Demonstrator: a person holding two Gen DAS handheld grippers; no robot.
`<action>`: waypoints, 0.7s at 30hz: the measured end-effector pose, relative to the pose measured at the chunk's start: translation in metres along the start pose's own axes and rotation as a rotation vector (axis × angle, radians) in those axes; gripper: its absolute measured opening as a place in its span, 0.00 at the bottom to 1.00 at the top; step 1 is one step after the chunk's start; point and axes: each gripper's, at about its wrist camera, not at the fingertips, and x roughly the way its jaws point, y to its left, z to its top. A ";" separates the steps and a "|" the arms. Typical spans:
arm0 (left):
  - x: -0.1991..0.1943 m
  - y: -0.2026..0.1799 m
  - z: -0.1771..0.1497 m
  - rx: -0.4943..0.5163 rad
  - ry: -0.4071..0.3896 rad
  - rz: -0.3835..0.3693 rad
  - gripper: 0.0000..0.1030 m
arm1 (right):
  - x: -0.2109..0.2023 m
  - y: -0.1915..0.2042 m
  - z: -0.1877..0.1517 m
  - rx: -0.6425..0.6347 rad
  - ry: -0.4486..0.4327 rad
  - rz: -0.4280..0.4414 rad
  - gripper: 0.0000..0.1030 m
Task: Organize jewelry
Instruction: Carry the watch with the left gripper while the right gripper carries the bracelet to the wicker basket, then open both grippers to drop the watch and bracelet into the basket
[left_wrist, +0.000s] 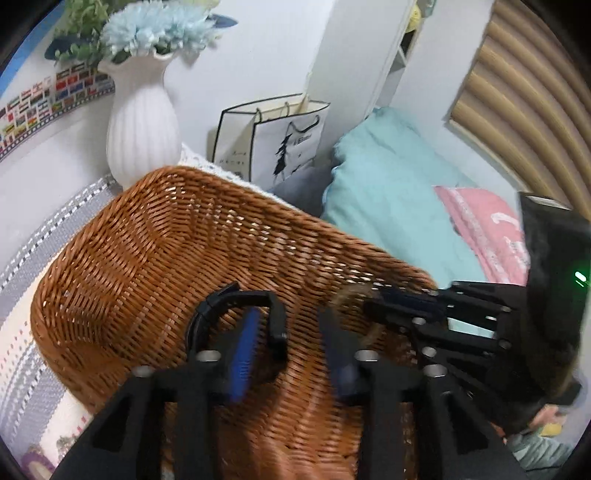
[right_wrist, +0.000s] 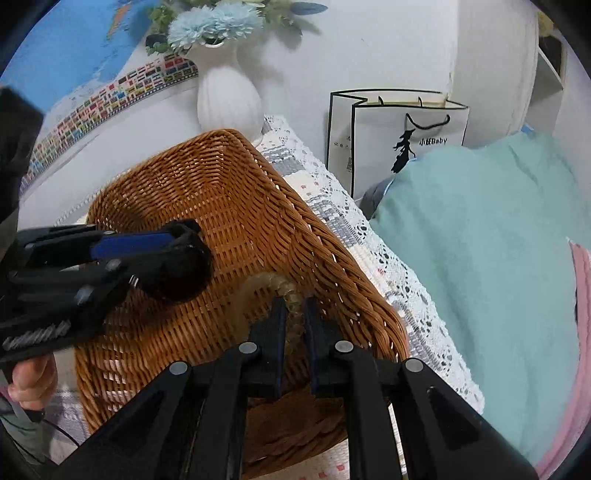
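Note:
A brown wicker basket (left_wrist: 147, 251) stands on a patterned cloth; it also shows in the right wrist view (right_wrist: 207, 184). My left gripper (left_wrist: 291, 339) is open inside the basket, with a black bangle-like band (left_wrist: 240, 299) looped over its left finger. The left gripper also shows in the right wrist view (right_wrist: 173, 240) with the black band (right_wrist: 181, 273). My right gripper (right_wrist: 294, 306) is shut on a pale beaded bracelet (right_wrist: 258, 284) over the basket's near rim. The right gripper also shows in the left wrist view (left_wrist: 373, 302), with the bracelet (left_wrist: 351, 291) blurred.
A white ribbed vase (left_wrist: 142, 125) with blue flowers stands behind the basket. A white paper bag (left_wrist: 273, 136) leans on the wall. A teal cushion (left_wrist: 391, 192) and pink cloth (left_wrist: 487, 229) lie to the right. The lace cloth edge (right_wrist: 369, 236) runs beside the basket.

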 end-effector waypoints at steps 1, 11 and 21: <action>-0.007 -0.001 -0.002 0.000 -0.015 -0.004 0.45 | -0.002 -0.001 0.000 0.015 0.001 0.014 0.21; -0.138 0.004 -0.039 -0.059 -0.244 0.039 0.45 | -0.045 0.029 -0.003 -0.002 -0.085 0.075 0.37; -0.263 0.033 -0.129 -0.137 -0.478 0.357 0.45 | -0.057 0.116 -0.017 -0.156 -0.098 0.134 0.37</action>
